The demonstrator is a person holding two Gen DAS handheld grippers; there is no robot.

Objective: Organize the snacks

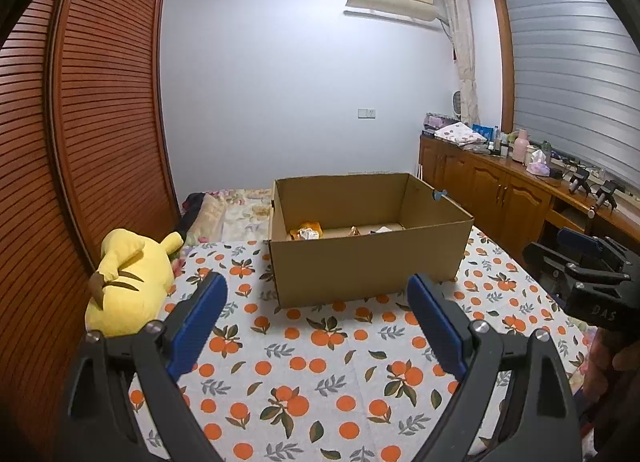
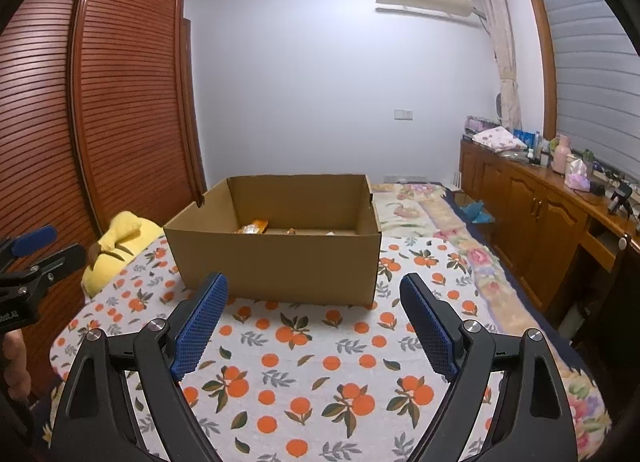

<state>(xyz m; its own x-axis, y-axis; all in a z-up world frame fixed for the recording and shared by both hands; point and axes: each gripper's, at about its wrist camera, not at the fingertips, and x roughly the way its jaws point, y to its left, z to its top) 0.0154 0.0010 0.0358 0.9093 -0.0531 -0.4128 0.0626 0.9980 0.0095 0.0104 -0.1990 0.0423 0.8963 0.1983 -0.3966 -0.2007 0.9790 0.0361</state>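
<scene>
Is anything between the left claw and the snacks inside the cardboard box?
Only the box's own near wall. The left claw is open over bare orange-print cloth, short of the cardboard box. The snacks lie on the box floor behind that wall, so reach in over the rim.

An open brown cardboard box sits mid-bed on the orange-print sheet; a few wrapped snacks lie inside.

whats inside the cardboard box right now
Inside the cardboard box, an orange snack packet lies at the back left, with a small brownish item and a pale one beside it. The near wall hides the rest of the floor.
</scene>
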